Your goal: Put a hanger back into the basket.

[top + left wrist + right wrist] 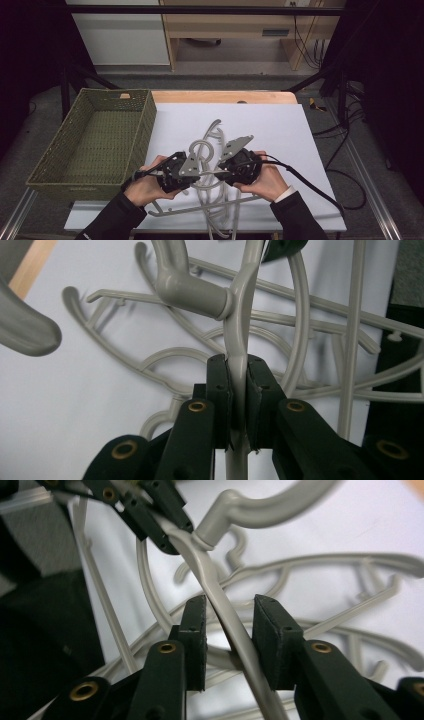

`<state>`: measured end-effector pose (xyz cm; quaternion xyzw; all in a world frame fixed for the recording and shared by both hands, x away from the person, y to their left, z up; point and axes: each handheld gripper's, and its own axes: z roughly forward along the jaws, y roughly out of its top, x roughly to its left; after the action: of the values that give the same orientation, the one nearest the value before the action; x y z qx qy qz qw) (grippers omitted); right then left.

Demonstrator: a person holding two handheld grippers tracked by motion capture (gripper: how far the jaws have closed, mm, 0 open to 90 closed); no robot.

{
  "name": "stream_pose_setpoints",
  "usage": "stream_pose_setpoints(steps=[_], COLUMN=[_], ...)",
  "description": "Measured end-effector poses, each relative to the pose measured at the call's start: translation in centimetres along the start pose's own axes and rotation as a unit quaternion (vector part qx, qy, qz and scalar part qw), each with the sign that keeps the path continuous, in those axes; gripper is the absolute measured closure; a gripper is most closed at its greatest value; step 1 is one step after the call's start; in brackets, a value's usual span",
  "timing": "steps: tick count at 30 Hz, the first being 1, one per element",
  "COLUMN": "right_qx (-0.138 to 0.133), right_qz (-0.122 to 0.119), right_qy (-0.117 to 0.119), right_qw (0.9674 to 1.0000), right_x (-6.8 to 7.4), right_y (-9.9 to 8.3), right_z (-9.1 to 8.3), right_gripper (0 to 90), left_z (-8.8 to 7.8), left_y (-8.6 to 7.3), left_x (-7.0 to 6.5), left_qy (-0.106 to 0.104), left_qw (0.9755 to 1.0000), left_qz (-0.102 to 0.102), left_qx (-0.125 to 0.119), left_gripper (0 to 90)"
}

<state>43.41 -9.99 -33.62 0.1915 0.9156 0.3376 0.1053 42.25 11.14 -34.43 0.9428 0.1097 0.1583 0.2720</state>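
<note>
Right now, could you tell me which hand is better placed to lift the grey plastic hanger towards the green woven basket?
Left: its tool clamps the grey plastic hanger; the right tool's pads stand apart around it.

I can make out no readable text, label, brand or number anywhere. The green basket (pixel 95 137) has a faint raised mark on its near rim, but it is too small for me to read.

The basket (pixel 95 135) is sitting at the table's left, beside the sheet (pixel 280 135). Hangers (pixel 212 145) are lying tangled on the sheet's near middle, probably several, between the left gripper (pixel 175 172) and right gripper (pixel 240 167).
</note>
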Motion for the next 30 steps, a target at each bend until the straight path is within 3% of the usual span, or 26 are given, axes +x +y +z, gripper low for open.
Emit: stream_pose_setpoints(steps=[2, 3, 7, 9, 10, 11, 12, 14, 15, 20, 23, 24, 25, 30], right_qx=[-0.028, -0.028, -0.071, -0.098, -0.098, -0.112, -0.112, -0.128, -0.128, -0.152, -0.154, -0.158, -0.158, -0.163], right_qz=[0.008, 0.008, 0.032, 0.056, 0.056, 0.076, 0.076, 0.097, 0.097, 0.132, 0.147, 0.156, 0.156, 0.18], right_qy=[-0.019, -0.019, -0.043, -0.059, -0.059, -0.068, -0.068, -0.076, -0.076, -0.099, -0.116, -0.125, -0.125, -0.139], right_qw=[0.9994, 0.9994, 0.996, 0.9918, 0.9918, 0.9885, 0.9885, 0.9842, 0.9842, 0.9745, 0.9702, 0.9671, 0.9671, 0.9599], right_x=[-0.3, -0.3, -0.9, -1.4, -1.4, -1.6, -1.6, -1.8, -1.8, -1.8, -1.8, -1.9, -1.9, -2.3], right_y=[-0.3, -0.3, -1.3, -2.3, -2.3, -3.1, -3.1, -4.4, -4.4, -6.7, -7.9, -8.9, -8.9, -11.2], right_z=[-0.8, -0.8, -1.9, -2.6, -2.6, -3.0, -3.0, -3.6, -3.6, -4.7, -4.8, -4.8, -4.8, -4.9], right_gripper=[57.7, 57.7, 46.8, 37.5, 37.5, 34.2, 34.2, 31.9, 31.9, 23.3, 17.5, 16.3, 16.3, 13.4], left_z=[0.0, 0.0, 0.0, -0.2, -0.2, -0.3, -0.4, -0.7, -0.8, -1.5, -2.0, -2.2, -2.4, -4.1], left_y=[-0.1, -0.2, -0.6, -0.8, -0.9, -1.0, -1.1, -1.3, -1.3, -1.3, -1.1, -1.1, -1.0, -0.3], left_x=[0.2, 0.3, 0.8, 1.0, 1.1, 1.2, 1.3, 1.5, 1.6, 2.0, 2.3, 2.4, 2.5, 3.3], left_qy=[0.014, 0.017, 0.034, 0.043, 0.045, 0.049, 0.055, 0.06, 0.064, 0.087, 0.097, 0.1, 0.103, 0.113], left_qw=[0.9998, 0.9997, 0.9981, 0.997, 0.9964, 0.9957, 0.9951, 0.9941, 0.9936, 0.9906, 0.9891, 0.9886, 0.9885, 0.9866], left_qz=[-0.011, -0.018, -0.051, -0.064, -0.071, -0.078, -0.082, -0.09, -0.093, -0.105, -0.109, -0.111, -0.11, -0.114], left_qx=[0.0, 0.003, -0.005, -0.005, -0.007, -0.009, -0.009, -0.012, -0.01, -0.015, -0.016, -0.017, -0.016, -0.029], left_gripper=[82.2, 82.2, 82.2, 82.2, 82.2, 82.2, 82.2, 82.2, 82.2, 82.3, 82.3, 82.3, 82.3, 82.3])
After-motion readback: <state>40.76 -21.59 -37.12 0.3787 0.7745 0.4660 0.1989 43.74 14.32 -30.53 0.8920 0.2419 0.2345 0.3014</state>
